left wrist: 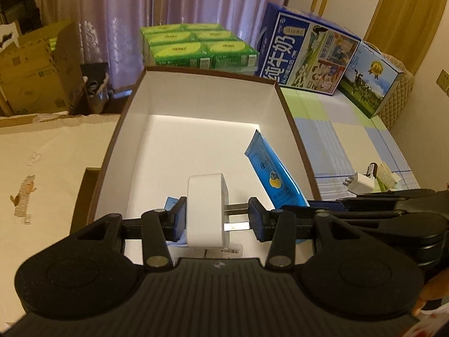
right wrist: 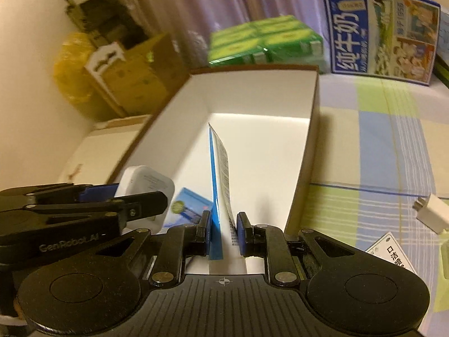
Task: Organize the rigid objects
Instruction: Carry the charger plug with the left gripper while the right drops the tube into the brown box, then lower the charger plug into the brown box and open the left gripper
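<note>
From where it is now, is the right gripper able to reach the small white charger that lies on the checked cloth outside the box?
Probably not yet. The right gripper is shut on the blue tube over the box. The small white charger lies unobstructed on the cloth to its right, so it would first have to release the tube.

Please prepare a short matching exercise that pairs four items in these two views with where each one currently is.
Items:
1. Large white plug adapter with metal prongs
2. Blue flat squeeze tube
3. Small white charger cube
4. Green shrink-wrapped tissue packs

Places:
A. On the checked cloth, outside the box
B. Behind the brown-rimmed white box's far wall
C. Between the left hand-held gripper's fingers
D. Between the right hand-held gripper's fingers

Pairs: 1-C, 2-D, 3-A, 4-B
</note>
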A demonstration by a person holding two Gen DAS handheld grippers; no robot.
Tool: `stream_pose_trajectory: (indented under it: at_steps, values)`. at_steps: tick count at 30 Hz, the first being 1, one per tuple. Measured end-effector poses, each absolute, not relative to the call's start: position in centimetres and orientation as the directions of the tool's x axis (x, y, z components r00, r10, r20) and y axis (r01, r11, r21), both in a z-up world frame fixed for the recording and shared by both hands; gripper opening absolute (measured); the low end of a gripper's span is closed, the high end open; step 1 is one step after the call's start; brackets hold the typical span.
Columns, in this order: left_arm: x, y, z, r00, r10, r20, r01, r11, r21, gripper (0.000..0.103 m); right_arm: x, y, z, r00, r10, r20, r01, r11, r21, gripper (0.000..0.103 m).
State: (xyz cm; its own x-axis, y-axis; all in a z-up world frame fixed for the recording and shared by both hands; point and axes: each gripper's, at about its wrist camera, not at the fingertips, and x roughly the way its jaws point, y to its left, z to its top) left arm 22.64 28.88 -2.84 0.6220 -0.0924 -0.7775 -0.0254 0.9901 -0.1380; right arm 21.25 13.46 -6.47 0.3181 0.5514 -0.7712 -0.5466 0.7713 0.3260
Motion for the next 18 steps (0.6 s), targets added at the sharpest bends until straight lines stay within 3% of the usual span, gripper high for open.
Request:
stream_pose_trajectory:
  at_steps: [18]
  values:
    - [28.9, 29.7, -5.5, 0.558, -0.172, -0.812, 0.033, 0.982, -0.186, 0.041, 25.2, 16.4, -7.1, 0.439, 0.391, -0.809, -0.506, 0.852, 0.137, 0.016]
